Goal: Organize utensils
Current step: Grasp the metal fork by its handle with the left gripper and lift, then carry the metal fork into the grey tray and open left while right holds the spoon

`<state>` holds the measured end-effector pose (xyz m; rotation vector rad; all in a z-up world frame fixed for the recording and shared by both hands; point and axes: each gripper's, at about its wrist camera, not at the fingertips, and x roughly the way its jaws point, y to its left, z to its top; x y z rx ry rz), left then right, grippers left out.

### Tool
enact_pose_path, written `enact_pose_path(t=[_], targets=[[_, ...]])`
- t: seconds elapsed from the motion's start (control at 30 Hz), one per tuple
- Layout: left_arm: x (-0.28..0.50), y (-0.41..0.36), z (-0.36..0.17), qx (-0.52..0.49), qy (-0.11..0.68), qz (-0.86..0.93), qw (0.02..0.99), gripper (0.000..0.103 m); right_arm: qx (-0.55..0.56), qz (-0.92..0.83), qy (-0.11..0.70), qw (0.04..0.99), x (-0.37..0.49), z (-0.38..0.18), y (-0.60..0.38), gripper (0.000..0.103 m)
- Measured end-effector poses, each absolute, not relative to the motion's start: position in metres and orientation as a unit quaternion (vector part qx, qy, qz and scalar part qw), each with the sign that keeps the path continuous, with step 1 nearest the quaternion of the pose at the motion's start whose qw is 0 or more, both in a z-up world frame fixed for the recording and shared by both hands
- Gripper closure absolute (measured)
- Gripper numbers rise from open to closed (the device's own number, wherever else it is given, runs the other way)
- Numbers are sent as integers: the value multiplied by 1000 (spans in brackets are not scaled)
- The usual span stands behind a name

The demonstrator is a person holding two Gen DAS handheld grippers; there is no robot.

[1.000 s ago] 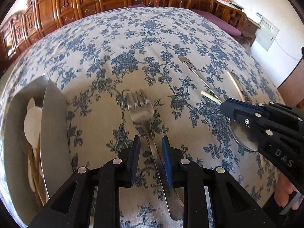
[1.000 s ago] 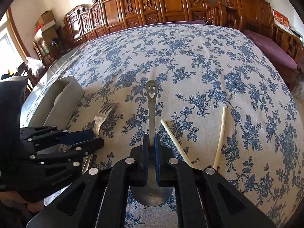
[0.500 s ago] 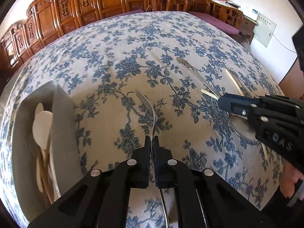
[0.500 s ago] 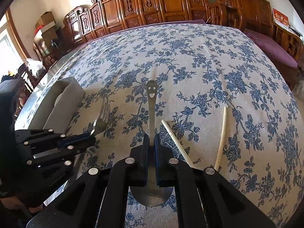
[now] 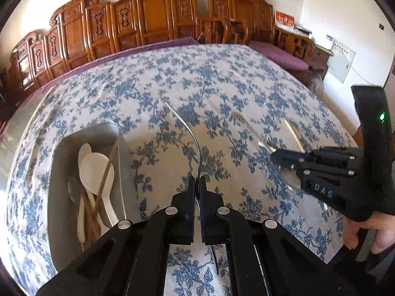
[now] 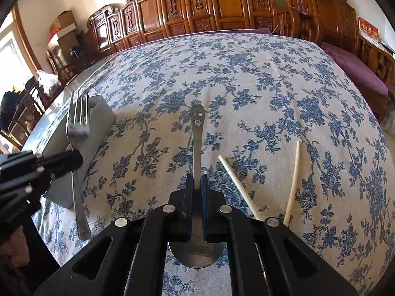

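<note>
A table under a cream tablecloth (image 6: 246,74) printed with blue flowers fills both views, carved wooden chairs (image 5: 153,24) lined along its far edge and a purple cushion (image 6: 355,69) past the far right corner. Most of the cloth beyond the utensils lies bare, so there is wide free room toward the chairs.

At the table's left side sits a grey metal tray (image 5: 56,192) with raised walls, holding white spoons (image 5: 96,167) and brown chopsticks (image 5: 103,172) crossed over them.

Readable writing is scarce: the letters "DAS" stand moulded on the body of the right gripper (image 5: 276,154) in the left wrist view; a red wall sign (image 5: 284,21) is too small to read.

The left gripper (image 5: 196,185) is clamped on the handle of a steel fork (image 5: 187,128), seen edge-on as a thin curved line rising off the cloth; the right wrist view shows it tines-up in front of the tray's wall, handle hanging down.

The right gripper is pinched together on the neck of a steel spoon (image 6: 196,148), its handle end cut with a smiling face, its bowl below the jaws near the table's edge.

Two cream chopsticks (image 6: 237,185) lie on the cloth just right of the spoon, spread apart at their far ends.
</note>
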<state>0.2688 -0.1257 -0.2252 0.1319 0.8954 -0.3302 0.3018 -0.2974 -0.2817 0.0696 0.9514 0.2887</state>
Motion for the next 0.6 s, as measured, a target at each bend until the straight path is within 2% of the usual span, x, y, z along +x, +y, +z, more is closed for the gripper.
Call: enact_pose_path(t=[0.6], targets=[[247, -105, -173, 55, 372, -156, 913, 101, 34, 166, 438, 883, 296, -268, -280, 96]])
